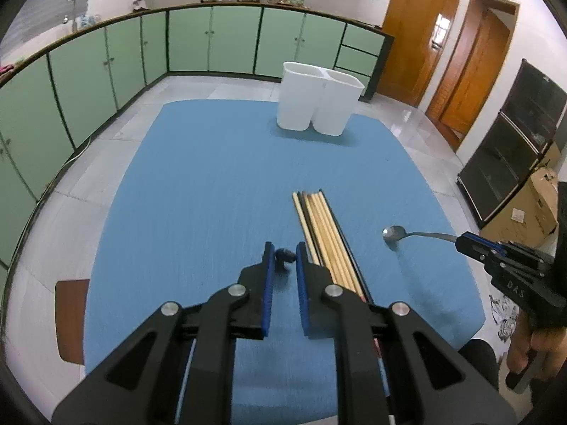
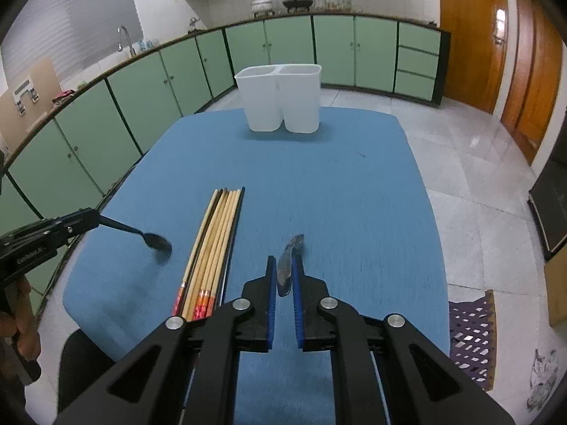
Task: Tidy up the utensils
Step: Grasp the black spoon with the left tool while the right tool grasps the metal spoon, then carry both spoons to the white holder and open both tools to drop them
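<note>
**Two spoons lifted by their handles**

The left gripper (image 1: 282, 256) is clamped on a black spoon (image 2: 156, 240), the right gripper (image 2: 284, 273) on a steel spoon (image 1: 394, 233), both above the blue tabletop (image 1: 212, 177). Stiff, light, probably slippery; handle-end grips suit. Chopsticks (image 2: 212, 244) lie between; white holder (image 2: 280, 97) far side, green cabinets (image 1: 212, 40) behind

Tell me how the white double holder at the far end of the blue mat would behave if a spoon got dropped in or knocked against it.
The white holder looks like thin, empty plastic, so probably light and easily shoved along the blue mat. It stands tall on narrower bases, so a knock near the rim might tip it. Its two joined compartments widen the stance, which likely steadies it sideways.
</note>
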### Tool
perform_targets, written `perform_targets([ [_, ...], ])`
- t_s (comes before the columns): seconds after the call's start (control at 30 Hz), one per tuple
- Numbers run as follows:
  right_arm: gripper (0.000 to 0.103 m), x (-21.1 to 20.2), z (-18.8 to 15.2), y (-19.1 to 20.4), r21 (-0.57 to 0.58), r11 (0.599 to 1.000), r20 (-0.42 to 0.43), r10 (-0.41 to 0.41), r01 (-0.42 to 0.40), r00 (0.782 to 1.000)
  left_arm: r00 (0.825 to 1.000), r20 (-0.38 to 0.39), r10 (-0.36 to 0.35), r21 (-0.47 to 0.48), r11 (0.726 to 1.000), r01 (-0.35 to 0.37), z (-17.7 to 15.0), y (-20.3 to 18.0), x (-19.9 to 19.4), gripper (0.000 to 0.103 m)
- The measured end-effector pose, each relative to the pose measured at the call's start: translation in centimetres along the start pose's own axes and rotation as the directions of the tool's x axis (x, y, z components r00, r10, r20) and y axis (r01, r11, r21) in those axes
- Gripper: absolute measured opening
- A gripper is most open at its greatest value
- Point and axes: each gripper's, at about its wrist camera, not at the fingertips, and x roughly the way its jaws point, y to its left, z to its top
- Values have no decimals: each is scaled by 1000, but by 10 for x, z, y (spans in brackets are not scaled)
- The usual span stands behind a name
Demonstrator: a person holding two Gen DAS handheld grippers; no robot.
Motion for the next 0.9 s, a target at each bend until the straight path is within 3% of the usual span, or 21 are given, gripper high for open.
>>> perform_targets([
  [0.13,8,1,23,-7,12,1000,-53,28,-27,998,999,-39,-20,37,999,21,25,-3,2,10],
  [0.2,7,0,34,-8,4,999,-71,40,-39,997,999,-45,-27,52,998,29,33,-5,1,3],
  [0.3,3,-2,44,-10,0,999,-90,52,-52,995,999,-41,-30,76,997,33,45,-9,-3,3],
  [0.6,3,-14,76,-7,-20,997,-104,76,-78,992,998,-27,-61,136,989,64,90,-28,-6,3],
  [0.73,3,-21,112,-5,-33,997,-67,64,-66,996,997,0,-73,140,988,72,125,-33,0,3],
  [0.9,3,-21,183,-11,4,999,6,51,-52,999,996,58,-69,132,989,61,183,-40,10,3],
])
